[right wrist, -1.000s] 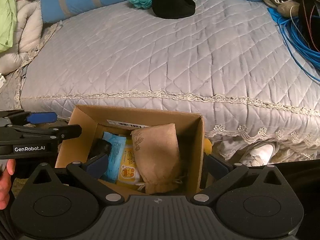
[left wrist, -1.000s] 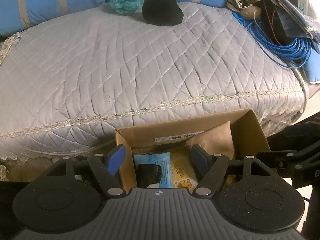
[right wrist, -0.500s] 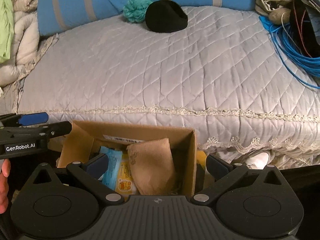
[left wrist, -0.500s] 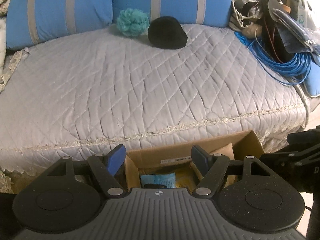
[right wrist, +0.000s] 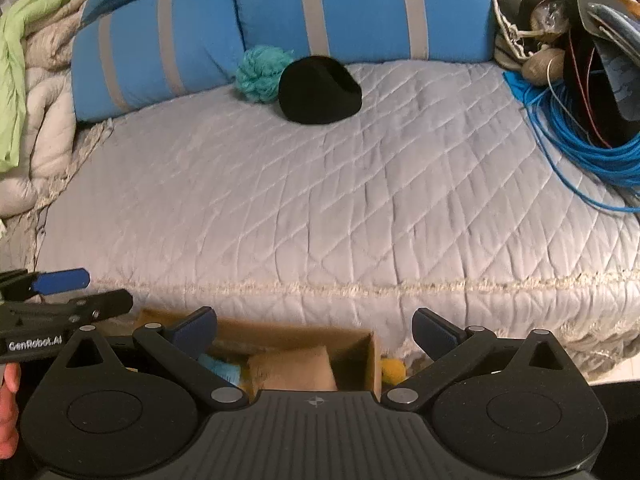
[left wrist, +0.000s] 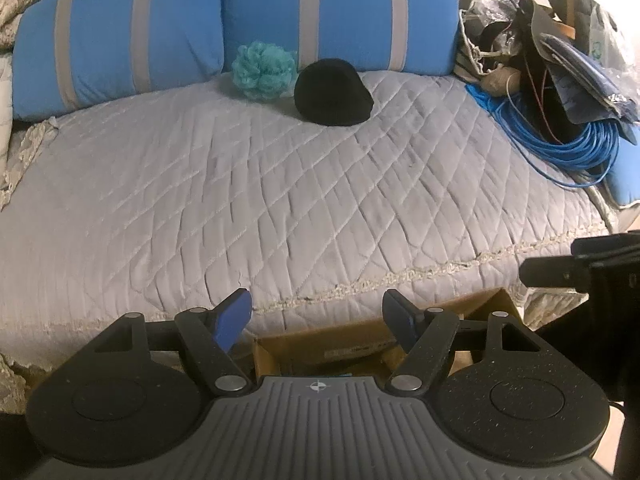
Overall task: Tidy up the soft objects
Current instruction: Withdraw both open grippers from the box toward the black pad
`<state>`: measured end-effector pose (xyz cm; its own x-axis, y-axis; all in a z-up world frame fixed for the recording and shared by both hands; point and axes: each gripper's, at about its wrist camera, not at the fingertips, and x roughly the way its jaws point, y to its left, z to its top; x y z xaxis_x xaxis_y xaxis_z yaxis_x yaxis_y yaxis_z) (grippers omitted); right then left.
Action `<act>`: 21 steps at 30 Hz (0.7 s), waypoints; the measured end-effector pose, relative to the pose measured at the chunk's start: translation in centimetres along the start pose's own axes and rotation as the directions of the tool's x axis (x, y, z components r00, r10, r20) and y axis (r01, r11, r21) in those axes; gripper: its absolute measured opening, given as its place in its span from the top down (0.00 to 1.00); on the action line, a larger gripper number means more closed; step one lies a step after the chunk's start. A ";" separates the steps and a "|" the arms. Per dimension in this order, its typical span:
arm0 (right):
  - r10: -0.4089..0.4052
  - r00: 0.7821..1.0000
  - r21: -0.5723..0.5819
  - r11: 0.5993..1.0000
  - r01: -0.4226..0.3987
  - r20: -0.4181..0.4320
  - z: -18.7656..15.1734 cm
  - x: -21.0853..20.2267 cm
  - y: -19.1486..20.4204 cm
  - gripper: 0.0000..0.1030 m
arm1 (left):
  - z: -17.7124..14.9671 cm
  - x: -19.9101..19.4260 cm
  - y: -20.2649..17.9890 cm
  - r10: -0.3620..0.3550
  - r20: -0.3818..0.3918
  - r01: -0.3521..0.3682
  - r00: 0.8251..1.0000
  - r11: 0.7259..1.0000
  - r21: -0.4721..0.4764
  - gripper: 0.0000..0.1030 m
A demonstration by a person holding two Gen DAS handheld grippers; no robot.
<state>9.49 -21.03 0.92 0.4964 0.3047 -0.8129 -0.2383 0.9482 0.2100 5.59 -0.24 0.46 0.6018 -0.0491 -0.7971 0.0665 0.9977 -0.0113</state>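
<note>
1. Left wrist view: quilted bed (left wrist: 280, 200), bare apart from two soft items at its far edge.
2. Cardboard box (right wrist: 352, 344), part-filled, just below the bed's near edge.
3. Black hat (left wrist: 332, 94) touching teal pom-pom (left wrist: 262, 70); judged next pick, needing a long forward reach.
4. Left gripper (left wrist: 316, 314) and right gripper (right wrist: 316, 328): jaws wide, empty.

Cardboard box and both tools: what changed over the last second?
Both views tilted up from the cardboard box toward the bed; the box now sits low in frame. Left tool and right tool stayed open and empty. Teal pom-pom and black hat stayed put.
</note>
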 end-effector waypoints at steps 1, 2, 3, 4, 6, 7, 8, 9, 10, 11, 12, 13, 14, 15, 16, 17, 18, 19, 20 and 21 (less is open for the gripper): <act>-0.003 1.000 -0.003 1.000 0.003 0.005 0.2 0.1 -0.1 0.00 | 0.1 0.0 0.0 0.003 0.002 -0.003 1.000 1.000 0.002 0.30; -0.007 1.000 -0.007 1.000 0.007 0.009 0.4 0.3 -0.1 0.00 | 0.3 0.1 0.0 0.006 0.004 -0.006 1.000 1.000 0.005 0.30; -0.013 1.000 -0.013 1.000 0.013 0.013 0.6 0.4 -0.1 0.00 | 0.4 0.2 0.0 0.007 0.004 -0.007 1.000 1.000 0.008 0.30; -0.019 1.000 -0.021 1.000 0.020 0.018 0.9 0.6 -0.1 0.00 | 0.5 0.3 0.0 0.008 0.004 -0.008 1.000 1.000 0.012 0.30; -0.029 0.999 -0.035 0.999 0.030 0.027 1.3 1.0 -0.1 0.00 | 0.8 0.6 0.0 0.014 0.007 -0.014 1.000 1.000 0.017 0.30; -0.033 0.999 -0.042 0.999 0.034 0.032 1.5 1.1 -0.1 0.00 | 0.9 0.7 0.0 0.016 0.010 -0.016 1.000 1.000 0.020 0.30; -0.035 0.999 -0.047 0.998 0.037 0.035 1.7 1.3 -0.1 0.00 | 1.1 0.8 0.0 0.019 0.013 -0.019 1.000 1.000 0.024 0.30; -0.038 0.999 -0.054 0.998 0.041 0.039 2.0 1.5 -0.1 0.00 | 1.3 0.9 0.1 0.022 0.017 -0.023 1.000 0.999 0.027 0.30; -0.041 0.998 -0.058 0.997 0.044 0.042 2.2 1.7 -0.2 0.00 | 1.5 1.1 0.1 0.027 0.021 -0.027 0.999 0.999 0.030 0.30; -0.044 0.998 -0.061 0.997 0.047 0.046 2.3 1.8 -0.2 0.00 | 1.6 1.2 0.2 0.031 0.024 -0.031 0.999 0.999 0.031 0.30; -0.046 0.998 -0.066 0.997 0.049 0.052 2.6 2.0 -0.2 0.00 | 1.8 1.4 0.3 0.035 0.027 -0.035 0.999 0.999 0.032 0.30; -0.047 0.997 -0.071 0.996 0.051 0.056 2.8 2.2 -0.2 0.00 | 2.0 1.5 0.4 0.037 0.030 -0.038 0.999 0.999 0.031 0.30; -0.049 0.997 -0.077 0.996 0.054 0.062 3.0 2.3 -0.2 0.00 | 2.2 1.6 0.5 0.040 0.034 -0.041 0.999 0.999 0.031 0.30; -0.053 0.996 -0.086 0.995 0.058 0.070 3.3 2.5 -0.2 0.00 | 2.4 1.7 0.6 0.043 0.039 -0.044 0.998 0.999 0.030 0.30; -0.058 0.995 -0.096 0.993 0.066 0.077 3.5 2.6 -0.2 0.00 | 2.6 1.9 0.8 0.047 0.046 -0.048 0.998 0.998 0.030 0.30; -0.065 0.994 -0.106 0.992 0.074 0.084 3.7 2.8 -0.2 0.00 | 2.8 2.1 0.9 0.051 0.050 -0.053 0.997 0.998 0.031 0.30; -0.072 0.993 -0.119 0.989 0.083 0.093 4.0 3.0 -0.2 0.00 | 3.1 2.3 1.1 0.057 0.054 -0.059 0.997 0.998 0.032 0.30; -0.077 0.992 -0.129 0.988 0.090 0.100 4.2 3.3 -0.3 0.00 | 3.3 2.5 1.2 0.063 0.056 -0.065 0.996 0.997 0.032 0.30; -0.083 0.991 -0.136 0.986 0.097 0.105 4.4 3.5 -0.3 0.00 | 3.6 2.8 1.4 0.067 0.057 -0.069 0.996 0.997 0.030 0.30; -0.086 0.990 -0.143 0.984 0.102 0.113 4.7 3.7 -0.4 0.00 | 3.8 3.0 1.6 0.069 0.059 -0.071 0.996 0.997 0.027 0.30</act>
<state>15.38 -19.84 0.35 0.6061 0.2303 -0.7613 -0.3036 0.9517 0.0462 10.51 1.01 0.39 0.6506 0.0175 -0.7592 0.0454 0.9971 0.0619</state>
